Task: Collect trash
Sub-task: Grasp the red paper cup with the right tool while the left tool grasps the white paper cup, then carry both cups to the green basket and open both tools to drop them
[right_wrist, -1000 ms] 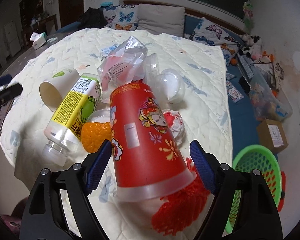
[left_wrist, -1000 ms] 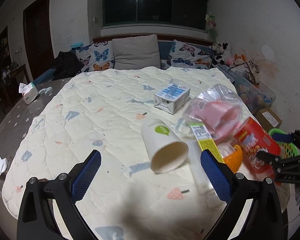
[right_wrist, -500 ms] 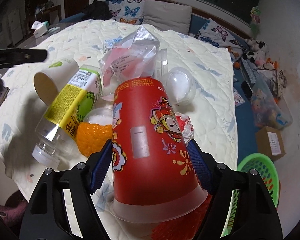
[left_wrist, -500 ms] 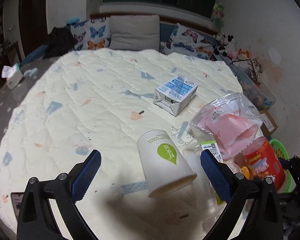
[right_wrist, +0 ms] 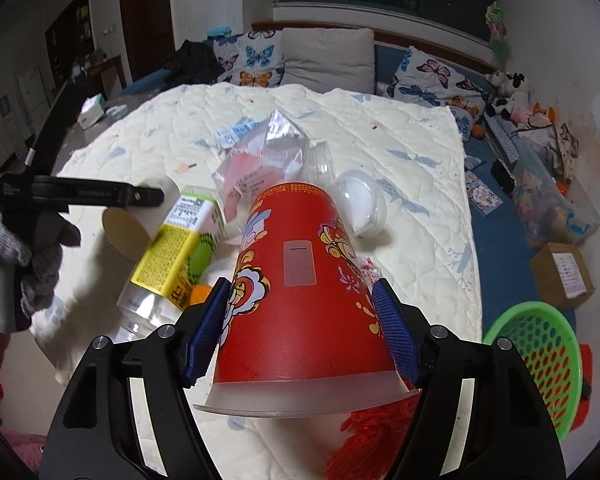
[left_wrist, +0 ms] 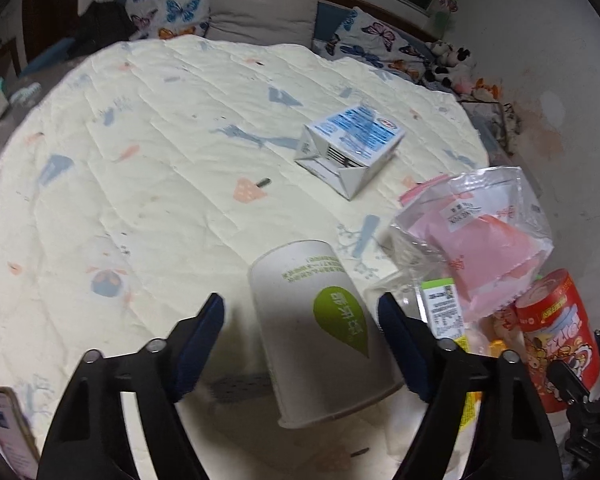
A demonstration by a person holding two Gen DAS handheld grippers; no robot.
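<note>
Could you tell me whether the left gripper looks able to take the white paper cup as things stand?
Probably yes: the white paper cup lies on its side between the open left gripper's pads, with nothing in between.

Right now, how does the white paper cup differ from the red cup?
The white paper cup is plain with one green leaf mark; the red cup is covered in cartoon prints. The left claw straddles the white cup with gaps either side; the right claw presses both pads on the red cup. Both lie tipped over, mouths toward the claws.

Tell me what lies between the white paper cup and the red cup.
In the right wrist view, a clear bottle with a yellow label lies between the white paper cup and the red cup, with something orange beside it.
</note>
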